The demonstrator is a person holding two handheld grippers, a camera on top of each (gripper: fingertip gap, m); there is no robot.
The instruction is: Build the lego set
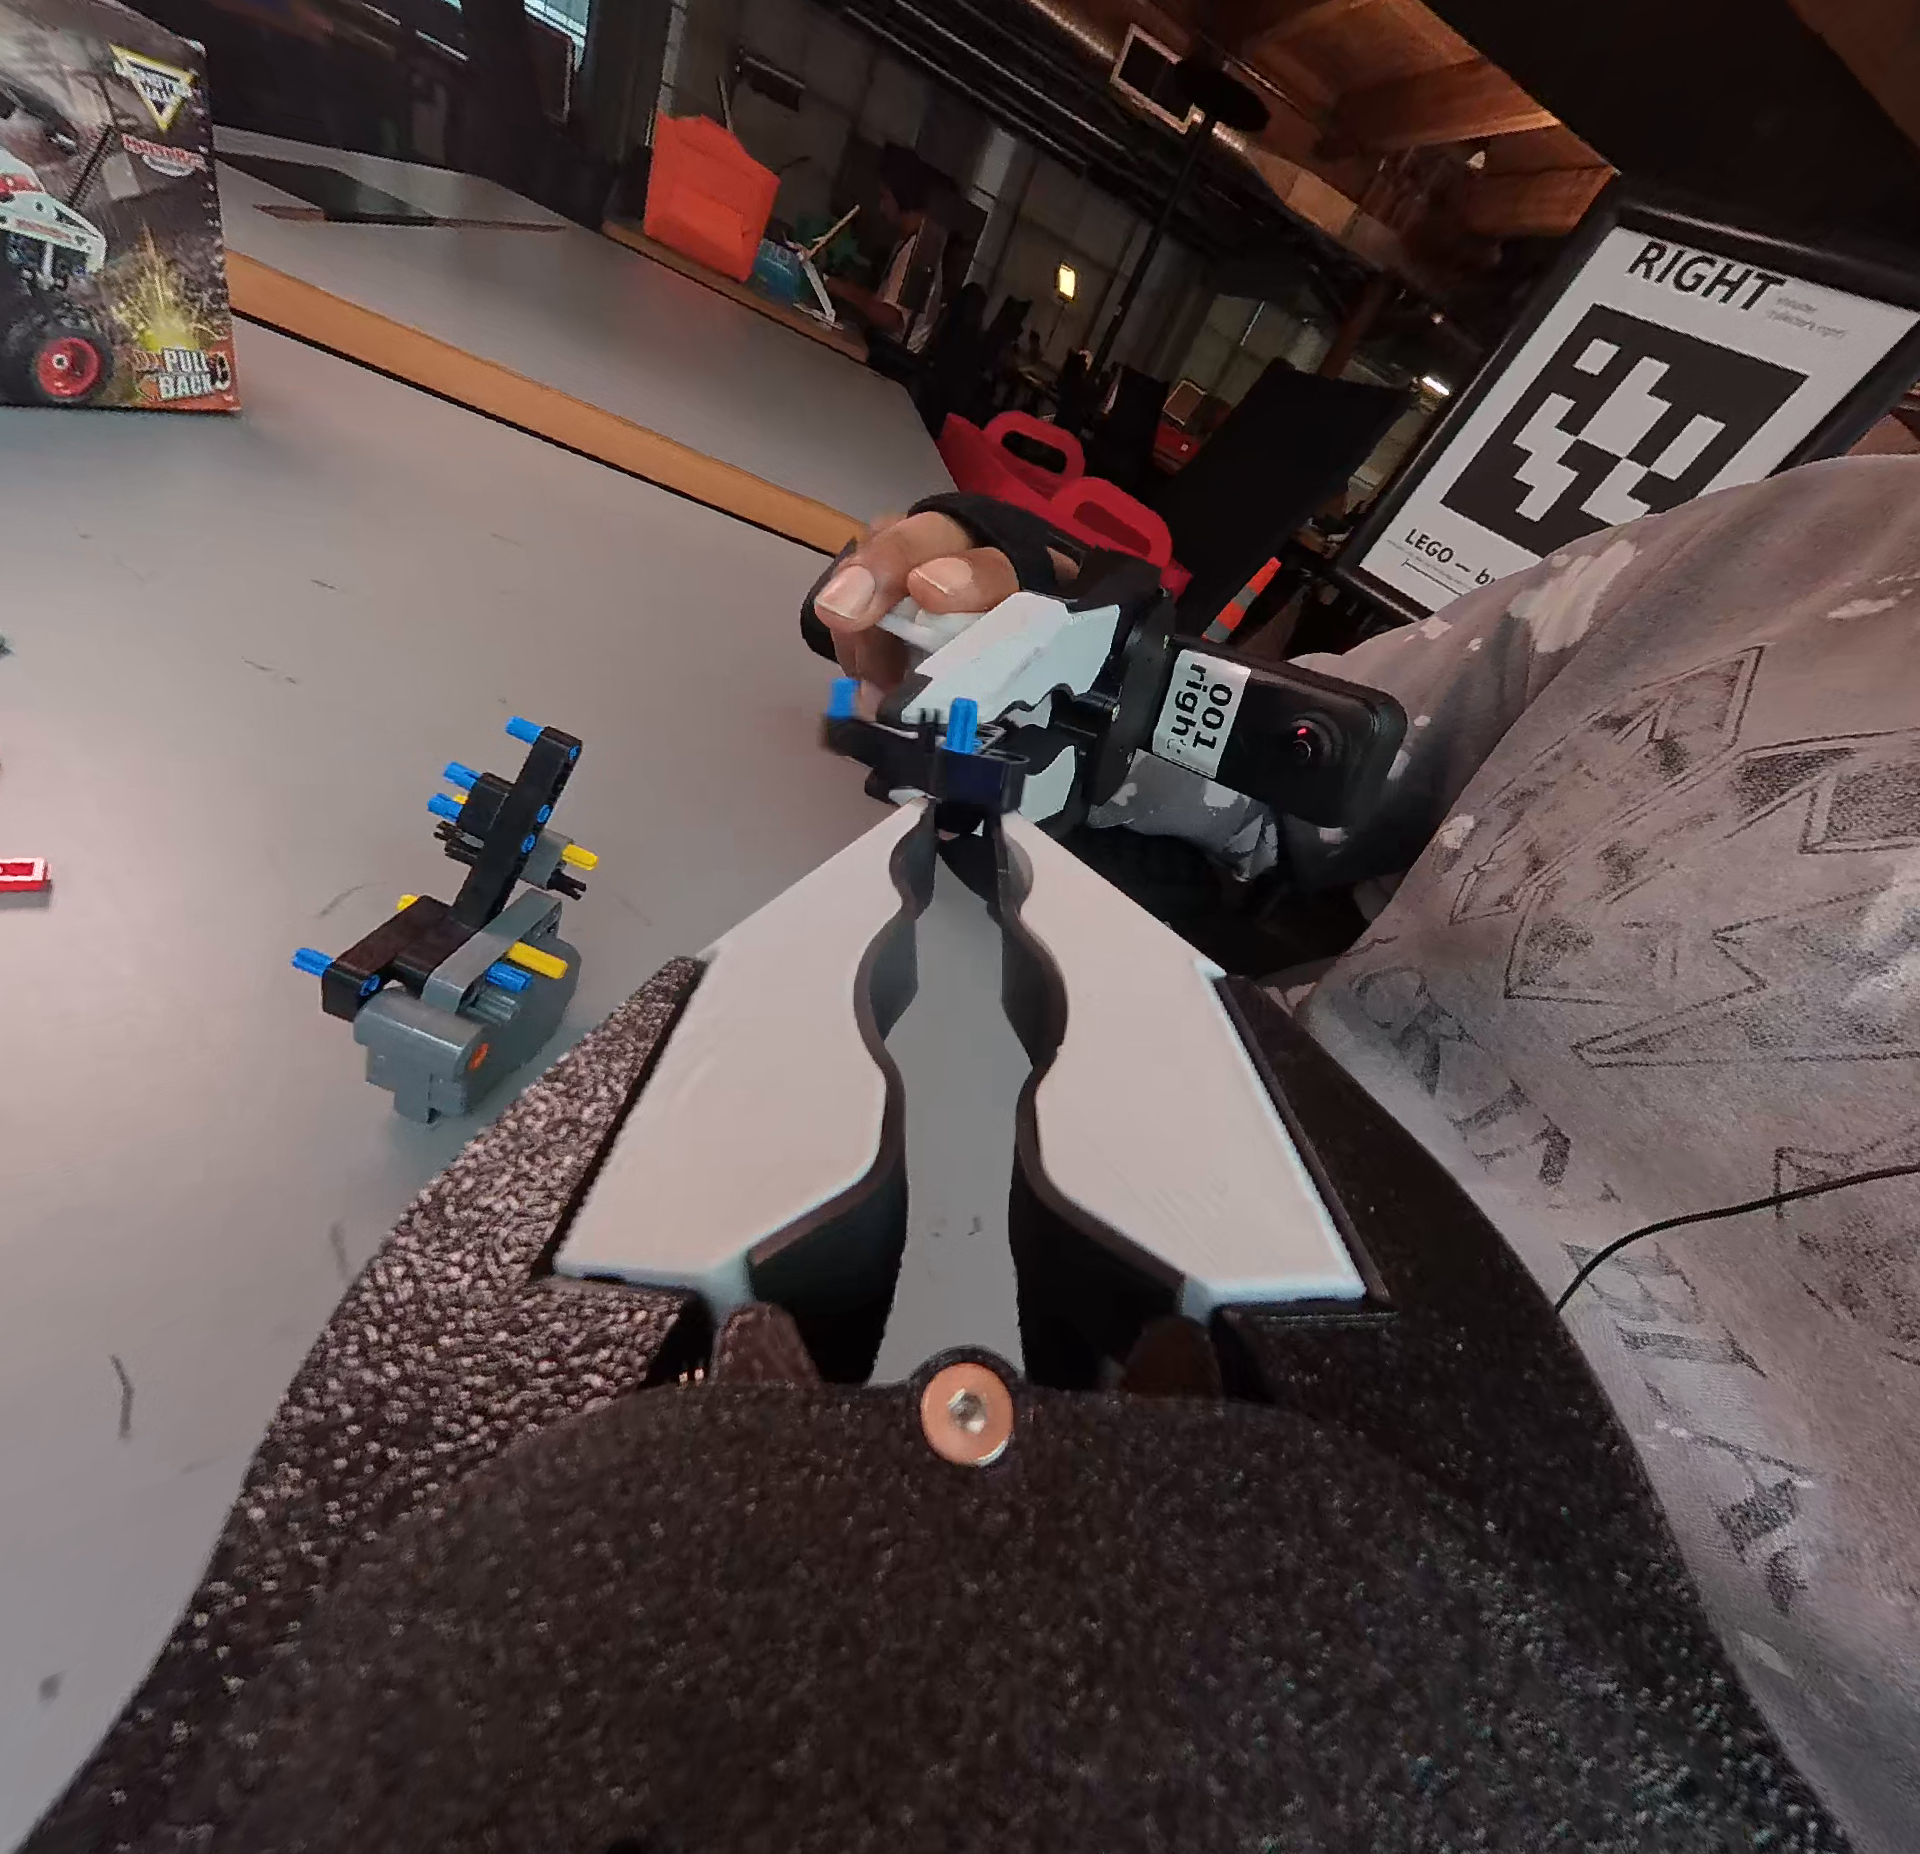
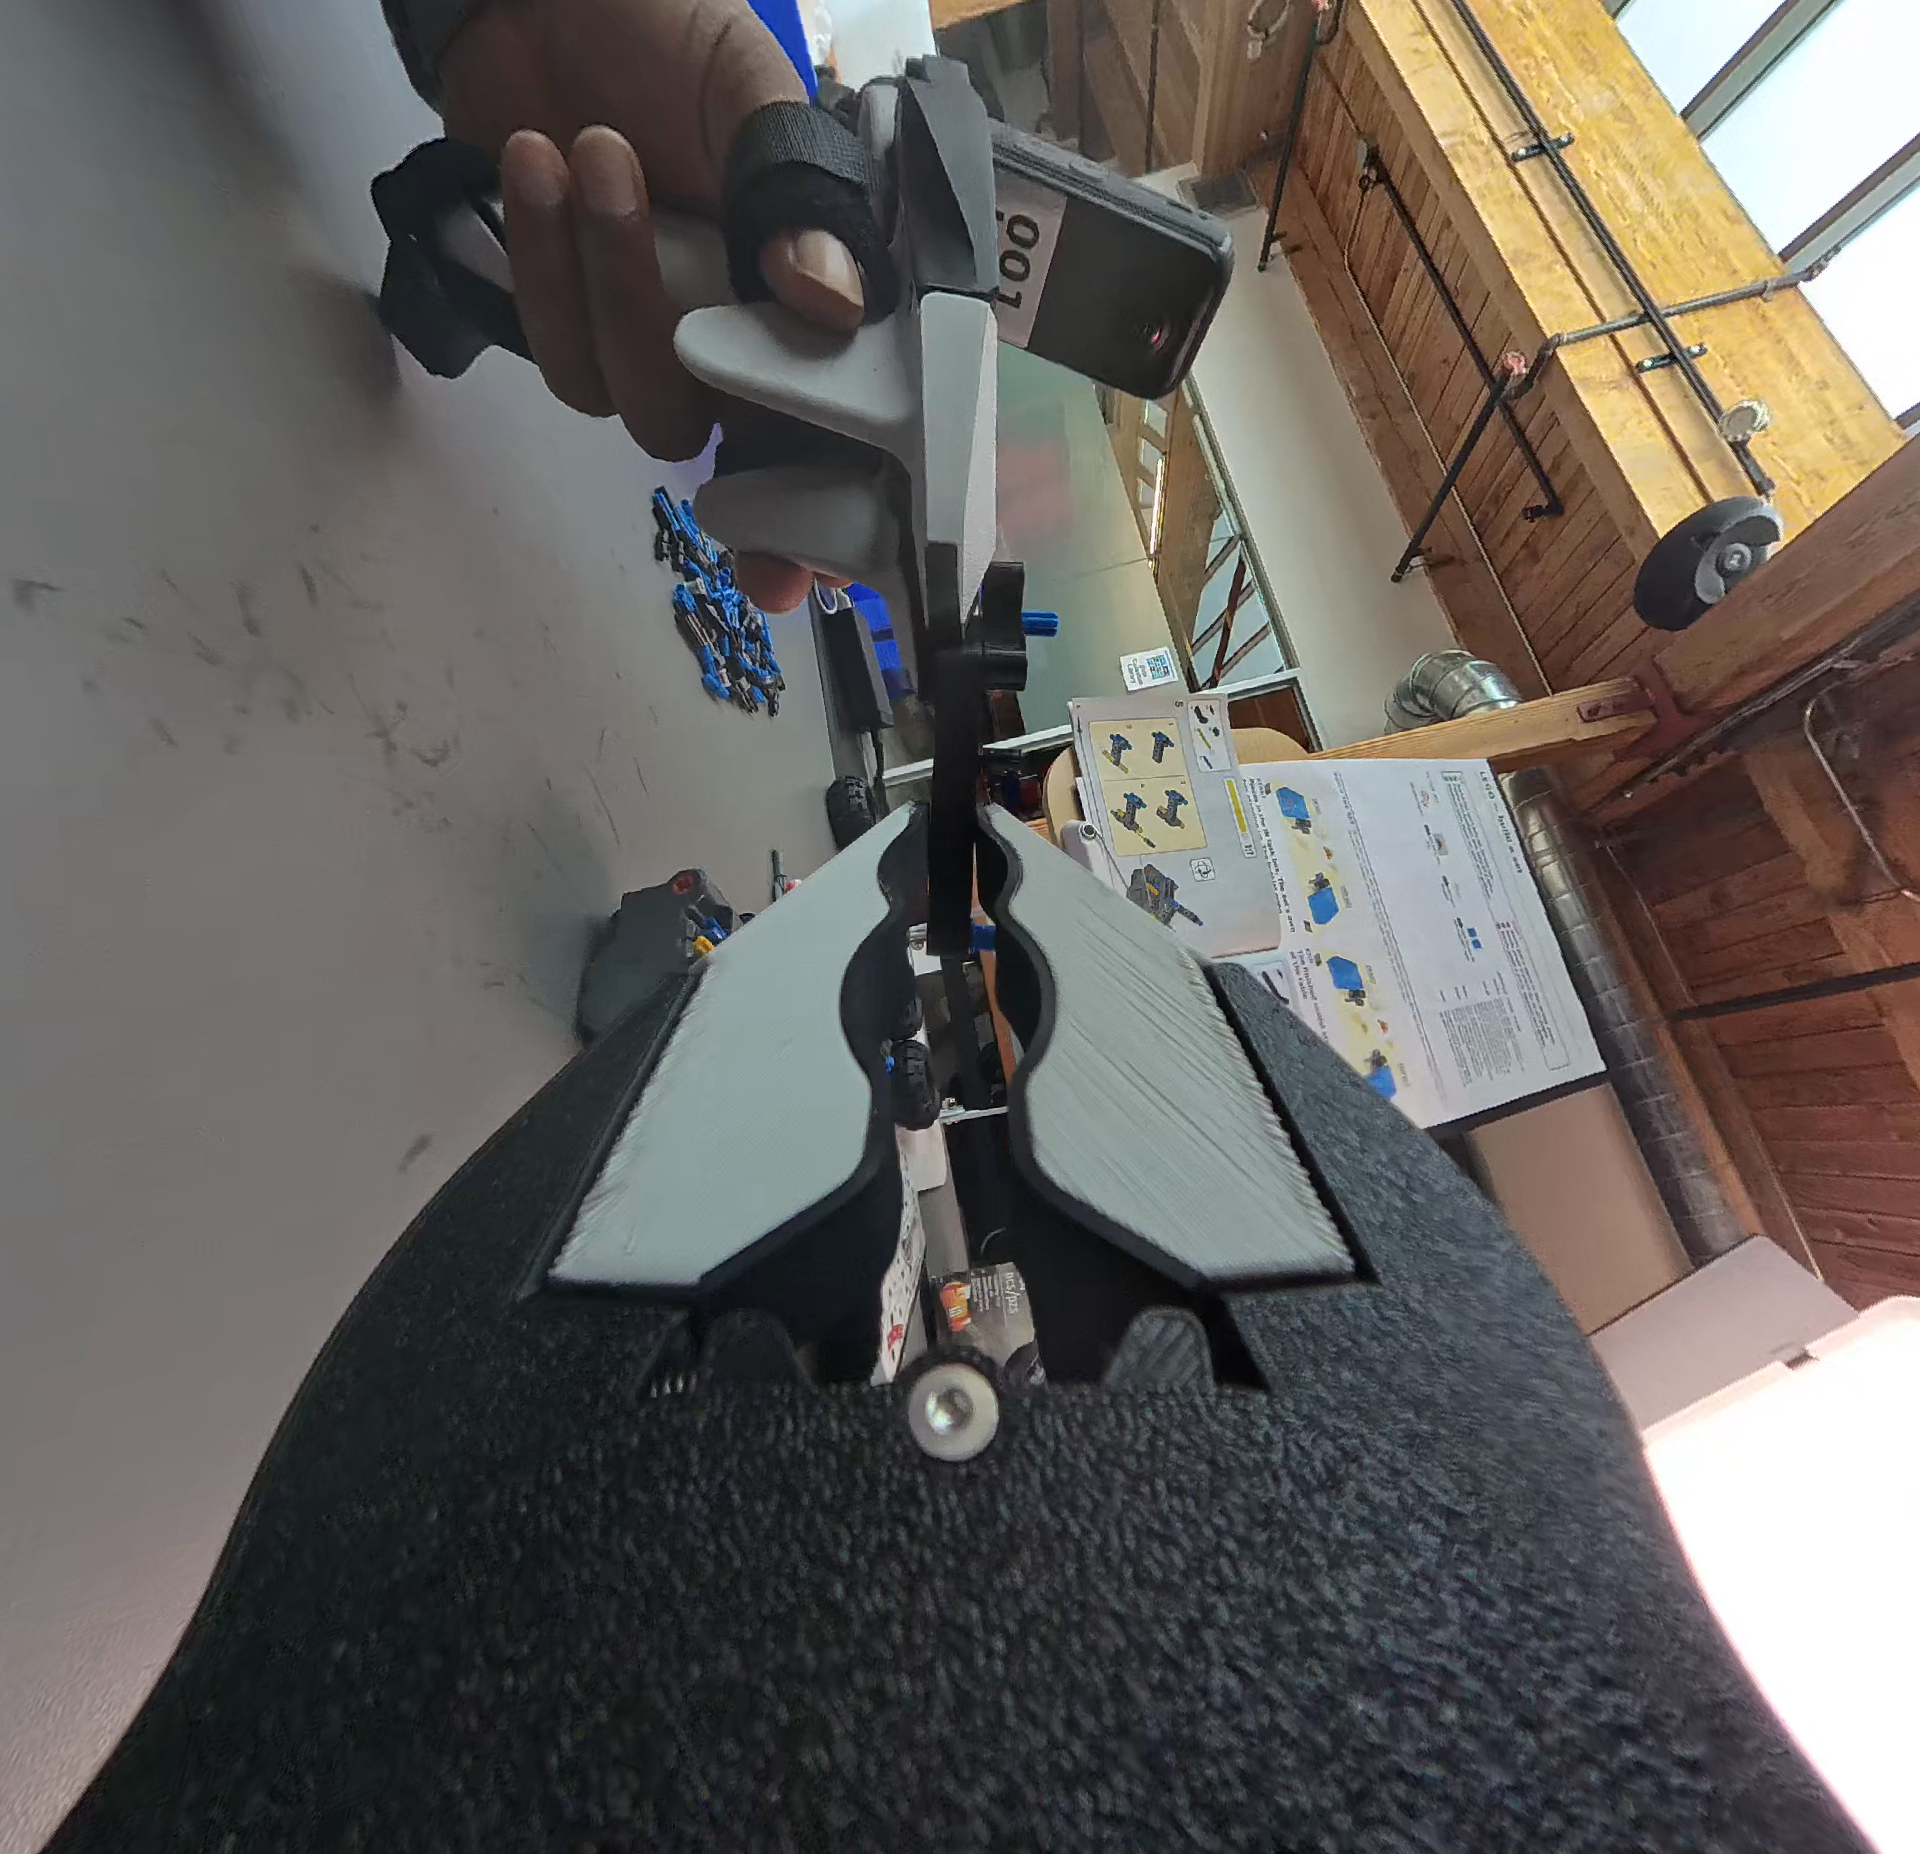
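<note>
My left gripper (image 1: 951, 817) is shut on a small dark connector (image 1: 961, 781) that carries a blue pin (image 1: 961, 724). The connector sits against a black beam (image 1: 883, 739) with another blue pin at its far end. My right gripper (image 2: 951, 822) is shut on that black beam (image 2: 954, 765), seen edge-on, and it also shows in the left wrist view (image 1: 914, 734). The left gripper (image 2: 951, 651), held by a hand, meets the beam's far end in the right wrist view. Both hold the piece above the grey table (image 1: 260, 609). A partial build (image 1: 457, 931) of grey block, black beams and blue and yellow pins stands on the table.
The set's box (image 1: 104, 225) stands at the far left. A small red piece (image 1: 21, 874) lies at the left edge. A pile of blue and black pins (image 2: 717, 609) lies on the table. Instruction sheets (image 2: 1153, 776) and a printed board (image 2: 1434, 931) stand behind. The person's clothing (image 1: 1662, 973) is close on the right. Less than 4 cm separates the two grippers' tips.
</note>
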